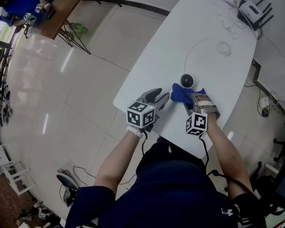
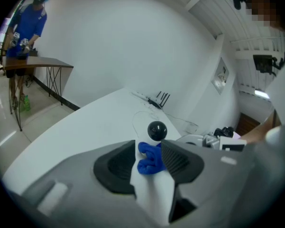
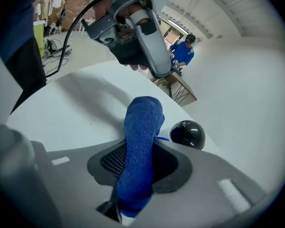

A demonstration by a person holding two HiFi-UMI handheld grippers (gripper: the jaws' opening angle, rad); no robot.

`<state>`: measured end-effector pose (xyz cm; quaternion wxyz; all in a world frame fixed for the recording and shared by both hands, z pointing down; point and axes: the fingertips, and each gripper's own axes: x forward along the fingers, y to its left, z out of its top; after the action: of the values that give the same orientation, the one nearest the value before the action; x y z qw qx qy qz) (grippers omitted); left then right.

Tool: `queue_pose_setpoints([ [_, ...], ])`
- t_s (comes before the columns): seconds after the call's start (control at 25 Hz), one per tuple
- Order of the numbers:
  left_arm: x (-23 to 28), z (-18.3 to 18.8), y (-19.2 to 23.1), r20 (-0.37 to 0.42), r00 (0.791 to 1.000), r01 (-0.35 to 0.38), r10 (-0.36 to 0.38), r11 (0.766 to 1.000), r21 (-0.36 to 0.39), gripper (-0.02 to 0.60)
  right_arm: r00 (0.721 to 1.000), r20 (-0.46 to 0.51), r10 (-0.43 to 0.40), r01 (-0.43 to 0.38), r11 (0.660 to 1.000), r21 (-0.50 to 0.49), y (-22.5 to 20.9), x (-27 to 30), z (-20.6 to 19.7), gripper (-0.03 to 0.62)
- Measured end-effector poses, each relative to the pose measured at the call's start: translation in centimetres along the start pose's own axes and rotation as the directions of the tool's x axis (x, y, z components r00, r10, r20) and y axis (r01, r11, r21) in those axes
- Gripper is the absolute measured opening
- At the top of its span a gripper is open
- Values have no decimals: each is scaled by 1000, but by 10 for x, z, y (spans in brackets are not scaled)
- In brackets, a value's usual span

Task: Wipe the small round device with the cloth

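Cloth [image 3: 142,120] — nubby blue roll — tight in right gripper [image 3: 146,148]; left gripper [image 2: 149,151] agape.

In the middle of the head view, the round device [image 1: 187,81] sits on the table [image 1: 180,32]. The cloth [image 1: 180,94] is just below it, between the jaws of the right gripper [image 1: 192,99]. The left gripper [image 1: 161,95] lies left of the cloth. A router [image 1: 253,11] stands at upper right, and a desk [image 1: 61,8] at upper left.

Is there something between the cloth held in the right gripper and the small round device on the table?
Nothing visible stands between them. The cloth, clamped in the right gripper, reaches close beside the device, with only bare table around it.
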<state>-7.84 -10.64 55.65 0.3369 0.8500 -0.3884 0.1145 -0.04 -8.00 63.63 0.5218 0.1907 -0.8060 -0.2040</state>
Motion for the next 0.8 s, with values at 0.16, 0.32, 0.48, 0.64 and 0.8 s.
queue_pose_setpoints([
  [0.16,-1,6,-9,9,1000,15,-16,1000,11,169,999,15,37,-37,998,57,-9,-17,0,135],
  [0.32,1,5,-11,-8,1000,20,-20,1000,10,169,984,-33,172,-166,976,142,-1,-32,-27,135],
  [0.48,11,0,-16,-33,999,24,-24,1000,12,167,969,-98,227,-173,906,386,-10,-38,-74,135],
  [0.64,16,-3,-23,-47,998,34,-33,999,16,167,977,-134,167,-37,748,663,-42,-43,-108,135],
  [0.8,16,-4,-24,-51,998,37,-37,999,16,167,978,-121,169,-30,693,721,-51,-40,-98,135],
])
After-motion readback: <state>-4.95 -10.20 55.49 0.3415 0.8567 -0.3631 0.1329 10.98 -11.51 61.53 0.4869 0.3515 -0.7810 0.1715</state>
